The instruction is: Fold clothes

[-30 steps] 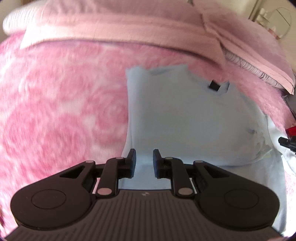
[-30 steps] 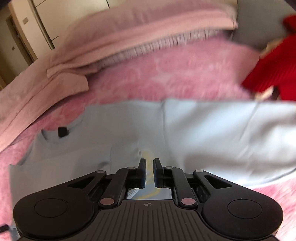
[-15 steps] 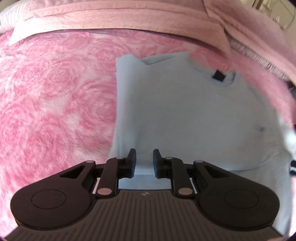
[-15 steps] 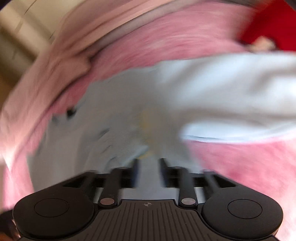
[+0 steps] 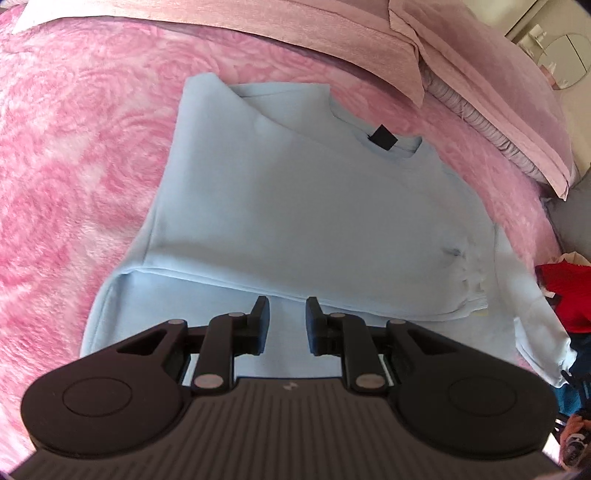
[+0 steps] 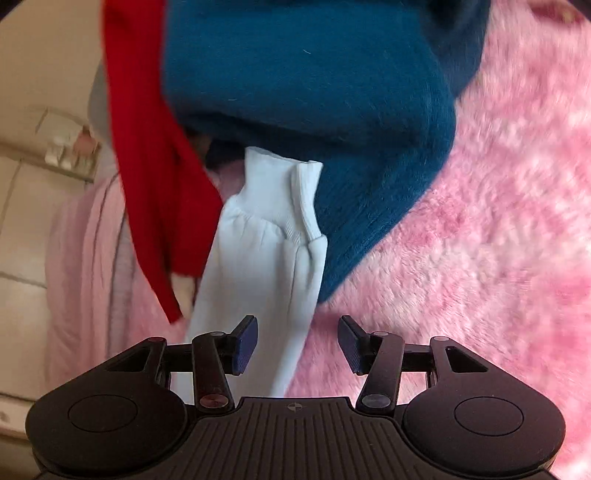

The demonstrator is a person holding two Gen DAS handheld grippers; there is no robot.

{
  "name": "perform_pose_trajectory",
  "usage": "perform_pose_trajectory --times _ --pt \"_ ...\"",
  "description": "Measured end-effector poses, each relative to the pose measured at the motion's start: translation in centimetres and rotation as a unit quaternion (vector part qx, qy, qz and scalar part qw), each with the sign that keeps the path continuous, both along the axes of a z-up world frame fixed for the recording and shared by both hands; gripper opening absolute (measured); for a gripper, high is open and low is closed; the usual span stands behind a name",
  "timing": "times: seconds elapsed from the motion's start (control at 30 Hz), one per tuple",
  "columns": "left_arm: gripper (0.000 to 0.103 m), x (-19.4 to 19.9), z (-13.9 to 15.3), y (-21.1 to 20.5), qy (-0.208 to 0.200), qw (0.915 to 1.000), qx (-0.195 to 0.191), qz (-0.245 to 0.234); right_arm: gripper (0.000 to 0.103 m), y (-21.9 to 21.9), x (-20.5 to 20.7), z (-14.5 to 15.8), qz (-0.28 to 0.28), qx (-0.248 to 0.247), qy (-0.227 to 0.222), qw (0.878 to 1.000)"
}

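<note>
A light blue sweatshirt [image 5: 295, 206] lies flat on a pink fluffy blanket [image 5: 74, 166], one side folded over the body, a black neck label [image 5: 382, 137] showing. My left gripper [image 5: 287, 317] hovers over its lower part, jaws a little apart and empty. In the right wrist view the sweatshirt's sleeve and cuff [image 6: 273, 236] stretch away from me. My right gripper [image 6: 297, 341] is open wide above the sleeve's near end, holding nothing.
A teal sweater [image 6: 317, 110] and a red garment [image 6: 155, 177] lie by the cuff; the red one also shows in the left wrist view [image 5: 565, 291]. Pink folded bedding [image 5: 295, 33] lies beyond the sweatshirt. The pink blanket [image 6: 480, 240] spreads to the right.
My right gripper has opened wide and swung from the sweatshirt's body over to the sleeve and cuff beside the teal and red garments. My left gripper has drawn back a little.
</note>
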State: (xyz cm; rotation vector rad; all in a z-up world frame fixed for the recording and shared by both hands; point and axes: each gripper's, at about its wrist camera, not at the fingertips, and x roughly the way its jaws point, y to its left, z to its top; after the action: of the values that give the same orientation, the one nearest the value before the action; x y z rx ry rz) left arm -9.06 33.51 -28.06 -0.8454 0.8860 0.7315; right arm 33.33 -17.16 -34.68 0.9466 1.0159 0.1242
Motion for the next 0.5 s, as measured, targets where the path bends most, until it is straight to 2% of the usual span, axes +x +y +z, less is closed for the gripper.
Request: perform_pose_trajectory --times 0.1,0.13,0.17,0.2,0.3,0.33,0.4,0.43,0.5 --pt "0.016 0.2 0.0 -0.1 0.001 1.0000 0.001 -0.003 0.051 0.5 1.2 -0.9 -0.002 0.007 -0.005 1.000" --pt "0.016 0.0 0.0 -0.1 0.001 1.0000 0.000 -0.001 0.046 1.2 1.6 -0.8 0.001 -0.006 0.000 1.000" --pt "0.016 -0.1 0.0 -0.1 0.000 1.0000 0.000 0.002 0.010 1.8 2.0 -0.7 0.004 -0.018 0.004 1.000" --pt "0.016 -0.3 -0.1 0.0 0.000 1.0000 -0.001 0.005 0.001 2.6 2.4 -0.4 0.012 -0.037 0.006 0.999" --pt "0.016 -1.4 -0.1 0.1 -0.005 0.9998 -0.007 0.021 0.001 5.5 3.4 2.0 0.070 -0.136 -0.015 0.988" --pt "0.016 -1.9 -0.2 0.1 -0.007 0.9996 -0.011 0.027 0.001 7.2 3.4 3.5 0.100 -0.175 -0.040 0.979" --pt "0.016 -2.7 -0.4 0.2 -0.008 0.9991 -0.022 0.036 0.001 12.2 2.2 7.2 0.174 -0.247 -0.117 0.946" --pt "0.016 -3.2 -0.6 0.3 -0.008 0.9988 -0.026 0.041 0.001 15.2 0.4 8.9 0.218 -0.269 -0.164 0.924" --pt "0.016 -4.2 -0.6 0.3 -0.012 0.9980 -0.035 0.052 0.001 21.2 -3.3 12.1 0.302 -0.307 -0.255 0.866"
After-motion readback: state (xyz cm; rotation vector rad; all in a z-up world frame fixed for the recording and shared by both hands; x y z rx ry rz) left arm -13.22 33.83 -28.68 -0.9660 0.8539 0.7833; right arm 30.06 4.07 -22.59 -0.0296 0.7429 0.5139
